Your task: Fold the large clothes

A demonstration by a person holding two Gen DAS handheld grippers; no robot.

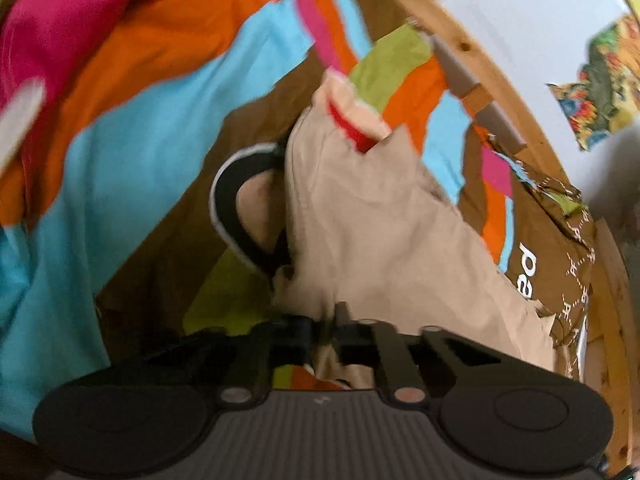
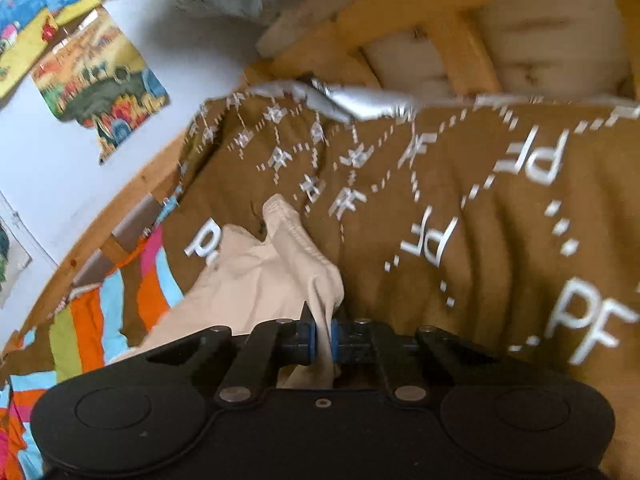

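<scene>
Here both the left gripper (image 1: pixel 326 332) and right gripper (image 2: pixel 324 338) pinch the beige garment (image 1: pixel 360 216) over the bedspread (image 1: pixel 140 140).

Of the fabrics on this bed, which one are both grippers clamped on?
The plain beige garment. The brown lettered blanket and the striped cover lie underneath, ungripped.

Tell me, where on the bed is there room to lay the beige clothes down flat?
Both grippers, left and right, pinch the beige garment. The roomiest bare patch is the brown lettered blanket, between the garment and the wooden bed frame. The striped cover also looks bare. It is crowded near the black-and-white item.
</scene>
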